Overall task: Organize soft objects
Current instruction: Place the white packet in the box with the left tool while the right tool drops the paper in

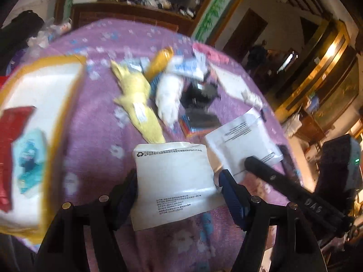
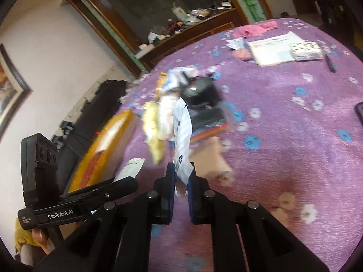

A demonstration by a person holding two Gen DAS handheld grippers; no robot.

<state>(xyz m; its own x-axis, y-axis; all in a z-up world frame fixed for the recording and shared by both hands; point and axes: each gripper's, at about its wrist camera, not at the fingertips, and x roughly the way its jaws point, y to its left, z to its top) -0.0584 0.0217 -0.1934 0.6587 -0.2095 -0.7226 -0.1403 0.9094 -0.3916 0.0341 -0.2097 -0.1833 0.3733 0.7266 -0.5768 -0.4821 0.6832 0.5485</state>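
Observation:
My left gripper (image 1: 177,179) holds a white plastic mailer bag (image 1: 174,181) across its width between the fingers, above the purple floral bedspread (image 1: 95,136). My right gripper (image 2: 181,176) is shut on a second white mailer bag (image 2: 182,140), seen edge-on; in the left wrist view that bag (image 1: 242,142) lies to the right with the right gripper's finger (image 1: 267,172) on it. A pile of soft things sits mid-bed: a yellow plush (image 1: 138,99), a white plush (image 1: 169,95), an orange item (image 1: 158,62) and dark objects (image 1: 199,95).
A yellow-rimmed white box (image 1: 40,95) holding red and teal packets stands at the left. A pink cloth (image 2: 256,29), papers (image 2: 272,49), a small patterned box (image 2: 306,49) and a pen (image 2: 330,63) lie at the far side. A wooden headboard and shelf are behind.

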